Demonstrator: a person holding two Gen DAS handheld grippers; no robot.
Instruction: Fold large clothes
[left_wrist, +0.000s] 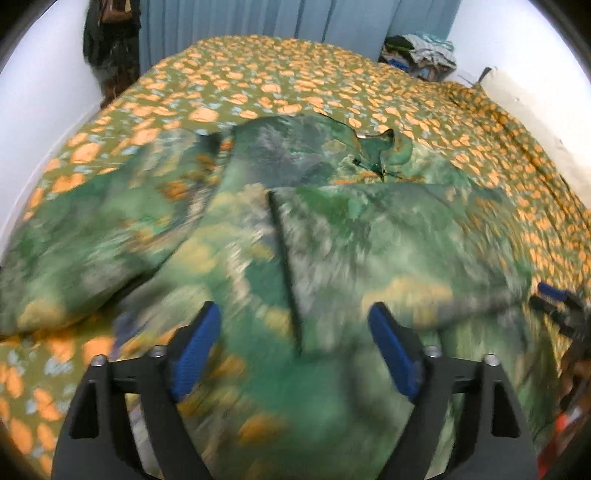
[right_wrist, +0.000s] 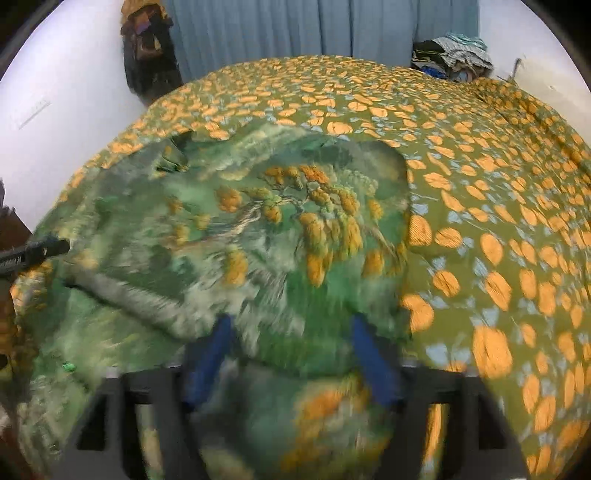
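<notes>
A large green garment with a tree and orange-leaf print lies spread and partly folded on the bed; it also shows in the right wrist view. My left gripper hovers over its near part with blue pads wide apart and nothing between them. My right gripper is over the garment's near right part, jaws apart, with cloth bulging between the blurred blue pads. The right gripper also shows at the right edge of the left wrist view.
The bed cover is olive with orange leaf shapes. Blue curtains hang behind the bed. A pile of clothes sits at the far right corner. Dark clothing hangs at the far left. White walls flank the bed.
</notes>
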